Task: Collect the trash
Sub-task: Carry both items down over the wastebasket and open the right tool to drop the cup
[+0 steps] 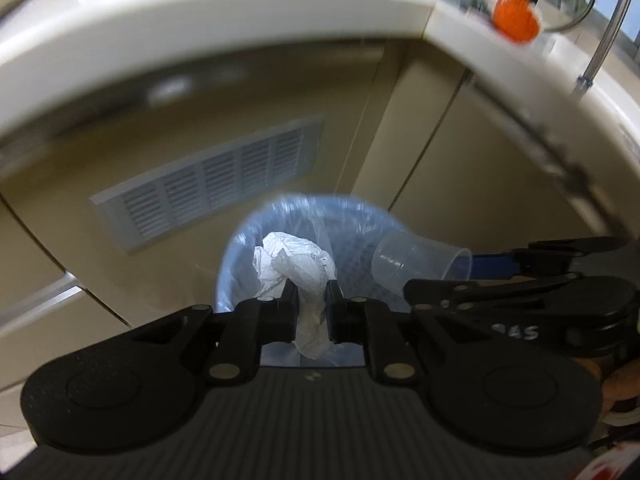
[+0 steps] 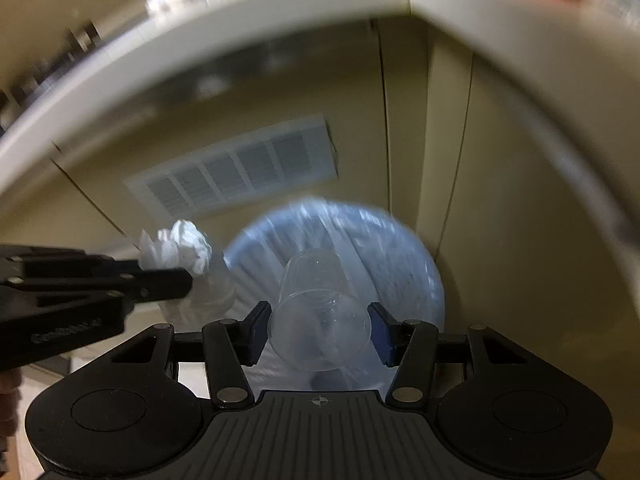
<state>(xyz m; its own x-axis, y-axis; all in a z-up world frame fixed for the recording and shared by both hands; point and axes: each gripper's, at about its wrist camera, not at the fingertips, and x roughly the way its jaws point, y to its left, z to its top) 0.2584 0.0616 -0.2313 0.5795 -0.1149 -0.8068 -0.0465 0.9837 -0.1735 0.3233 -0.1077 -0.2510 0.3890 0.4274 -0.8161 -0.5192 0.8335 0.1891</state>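
One blue-lined bin (image 1: 280, 240) stands on the floor below the worktop (image 1: 200, 20) edge, at twelve o'clock from both tools. The right tool (image 2: 320, 332) is clamped half-wide on one clear plastic cup (image 2: 316, 312) over the bin. The left tool (image 1: 312, 312) pinches one crumpled white paper wad (image 1: 296, 264) tight.

Dim under the counter, and blurred in both my views.
The white countertop edge (image 1: 224, 20) catches the brightest light while the beige cabinet doors (image 1: 168, 92) below sit in shadow; fisheye bends that edge into an arc, and the bin liner (image 2: 400, 248) smears with motion.
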